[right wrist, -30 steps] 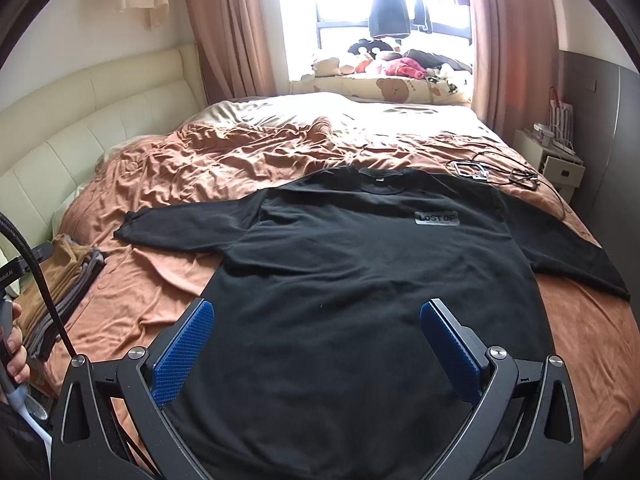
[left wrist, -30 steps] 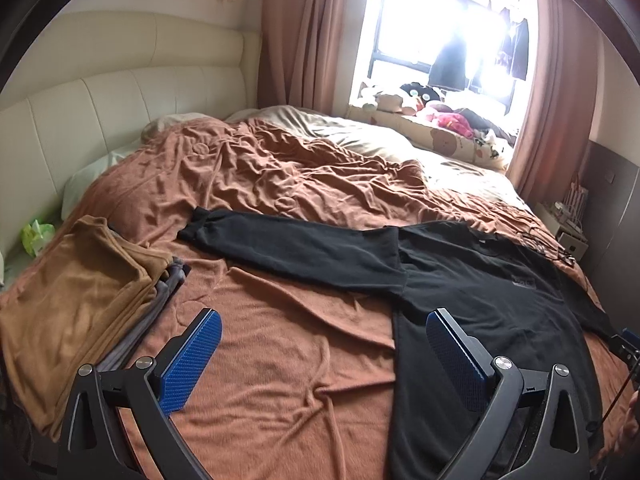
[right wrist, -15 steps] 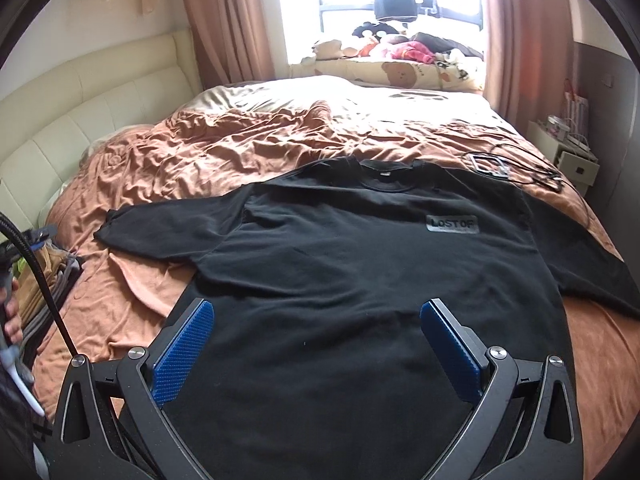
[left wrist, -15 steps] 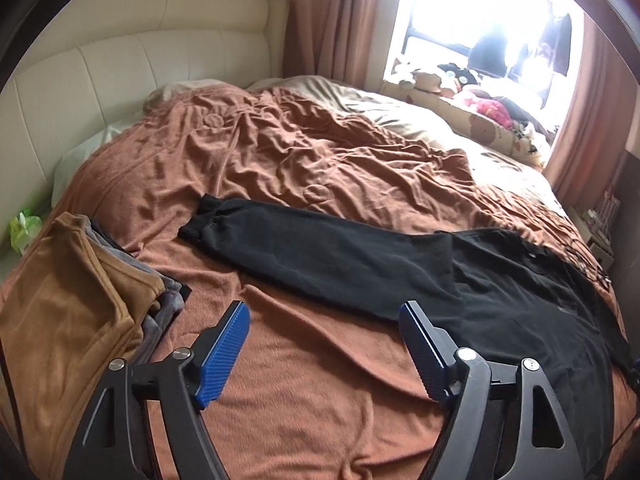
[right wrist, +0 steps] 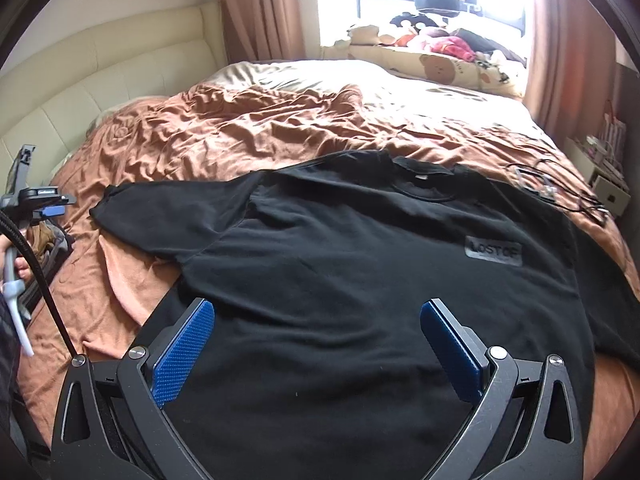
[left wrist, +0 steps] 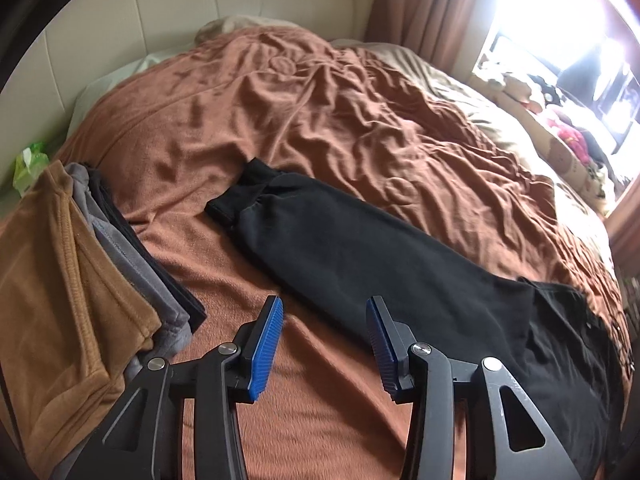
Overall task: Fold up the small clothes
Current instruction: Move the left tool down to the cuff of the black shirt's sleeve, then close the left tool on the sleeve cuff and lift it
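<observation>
A black long-sleeved top [right wrist: 360, 272] lies flat and face up on the brown blanket, with a grey chest label [right wrist: 494, 251]. Its left sleeve [left wrist: 352, 248] stretches out toward the headboard, cuff at the far end [left wrist: 236, 196]. My left gripper [left wrist: 324, 344] is open and empty, hovering just short of the sleeve's near edge. My right gripper [right wrist: 316, 348] is wide open and empty above the lower body of the top. The left gripper also shows at the left edge of the right wrist view [right wrist: 40, 204].
A stack of folded clothes, tan on top of grey and black [left wrist: 68, 280], sits left of the sleeve. The brown blanket [left wrist: 320, 120] is wrinkled. Cables and glasses [right wrist: 548, 188] lie by the right shoulder. A nightstand [right wrist: 600, 172] stands right of the bed.
My left gripper has moved forward and left toward the sleeve, and its jaws have narrowed. My right gripper has moved slightly closer over the top, jaws unchanged.
</observation>
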Demonstrator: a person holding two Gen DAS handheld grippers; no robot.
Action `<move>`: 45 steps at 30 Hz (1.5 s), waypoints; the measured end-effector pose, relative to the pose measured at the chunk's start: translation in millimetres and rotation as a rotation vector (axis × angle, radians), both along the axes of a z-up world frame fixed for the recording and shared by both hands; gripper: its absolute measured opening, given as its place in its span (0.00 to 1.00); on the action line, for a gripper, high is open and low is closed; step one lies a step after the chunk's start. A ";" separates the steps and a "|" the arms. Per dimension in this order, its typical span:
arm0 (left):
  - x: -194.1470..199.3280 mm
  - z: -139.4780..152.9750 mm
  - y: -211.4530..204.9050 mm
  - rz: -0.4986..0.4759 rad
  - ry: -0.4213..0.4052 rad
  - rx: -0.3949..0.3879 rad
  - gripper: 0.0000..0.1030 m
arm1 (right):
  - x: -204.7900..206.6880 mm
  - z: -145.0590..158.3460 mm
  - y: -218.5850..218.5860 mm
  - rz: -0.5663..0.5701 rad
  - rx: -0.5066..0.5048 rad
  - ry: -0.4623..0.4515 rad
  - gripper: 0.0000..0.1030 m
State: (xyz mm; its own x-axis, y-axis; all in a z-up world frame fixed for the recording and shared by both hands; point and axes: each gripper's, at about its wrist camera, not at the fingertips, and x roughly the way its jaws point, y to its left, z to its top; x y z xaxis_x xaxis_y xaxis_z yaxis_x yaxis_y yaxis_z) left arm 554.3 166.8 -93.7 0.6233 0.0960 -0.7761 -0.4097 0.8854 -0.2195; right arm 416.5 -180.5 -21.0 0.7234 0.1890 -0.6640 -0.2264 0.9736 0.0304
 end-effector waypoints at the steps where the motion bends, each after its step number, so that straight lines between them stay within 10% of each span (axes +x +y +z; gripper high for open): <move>1: 4.7 -4.1 2.6 0.012 0.013 0.001 0.44 | 4.0 -2.1 -1.2 0.004 -0.002 0.004 1.00; 29: 92.4 -107.6 49.3 0.269 0.213 0.037 0.33 | 63.1 -37.3 0.9 0.030 -0.024 0.080 0.87; 31: 94.6 -104.8 52.8 0.275 0.198 0.016 0.07 | 63.6 -36.9 0.0 0.027 -0.027 0.080 0.87; 45: 86.3 29.1 -2.5 0.057 -0.067 -0.028 0.06 | 51.1 -16.0 -19.9 -0.022 0.005 0.078 0.85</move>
State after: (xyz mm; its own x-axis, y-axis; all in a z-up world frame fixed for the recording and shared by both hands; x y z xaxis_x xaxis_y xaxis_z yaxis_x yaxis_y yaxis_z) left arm 640.6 164.3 -64.6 0.6679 0.1114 -0.7358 -0.4427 0.8543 -0.2725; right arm 467.6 -200.4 -37.1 0.6738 0.1766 -0.7175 -0.2015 0.9781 0.0515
